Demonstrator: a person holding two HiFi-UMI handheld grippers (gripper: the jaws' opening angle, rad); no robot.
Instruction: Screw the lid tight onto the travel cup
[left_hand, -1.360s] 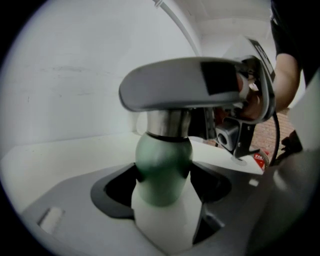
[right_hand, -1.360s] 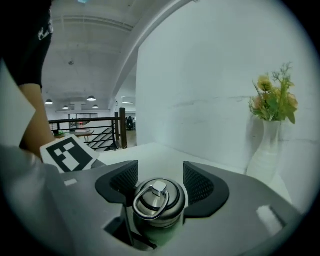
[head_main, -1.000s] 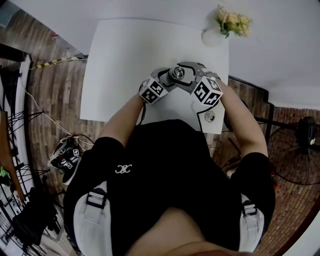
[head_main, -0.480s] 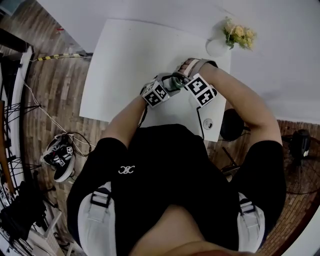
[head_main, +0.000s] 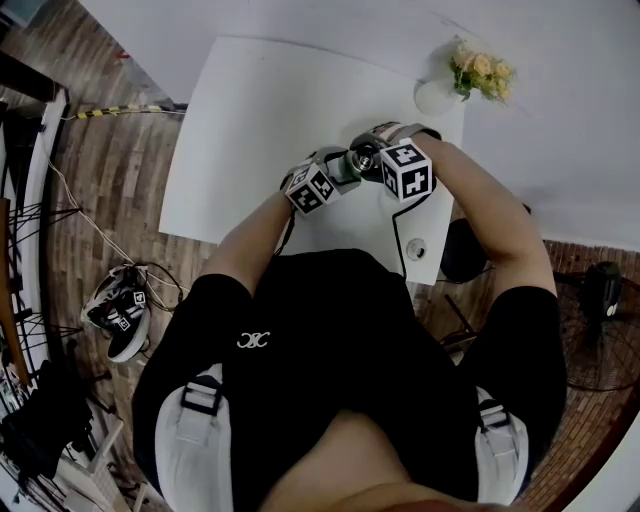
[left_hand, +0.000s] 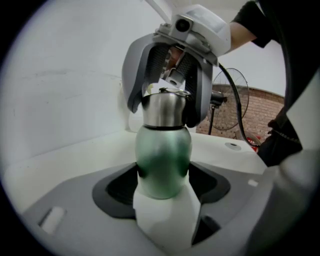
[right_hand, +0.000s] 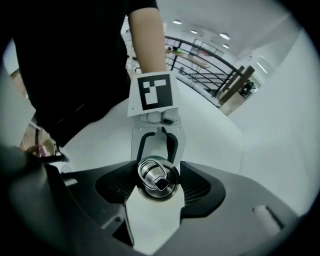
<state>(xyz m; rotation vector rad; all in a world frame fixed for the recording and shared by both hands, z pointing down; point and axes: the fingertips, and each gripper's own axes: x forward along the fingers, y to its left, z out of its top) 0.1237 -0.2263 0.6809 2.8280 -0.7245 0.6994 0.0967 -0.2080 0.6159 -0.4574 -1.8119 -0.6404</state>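
The travel cup (left_hand: 163, 160) has a green body and stands upright above the white table (head_main: 260, 130). My left gripper (left_hand: 163, 182) is shut on its lower body, a jaw on each side. The steel lid (right_hand: 158, 179), with a ring handle on top, sits on the cup's mouth. My right gripper (right_hand: 158, 184) comes down from above and is shut on the lid's rim. In the head view the cup (head_main: 352, 163) sits between the left gripper (head_main: 335, 172) and the right gripper (head_main: 375, 160), mostly hidden by them.
A white vase of flowers (head_main: 440, 90) stands at the table's far right corner. A small round piece (head_main: 416, 249) lies near the front right edge. A floor fan (left_hand: 232, 100) stands beyond the table's right side, and shoes (head_main: 125, 310) lie on the floor at left.
The right gripper has turned about the lid, its marker cube swinging round above the cup. The left gripper has kept its hold on the cup body.
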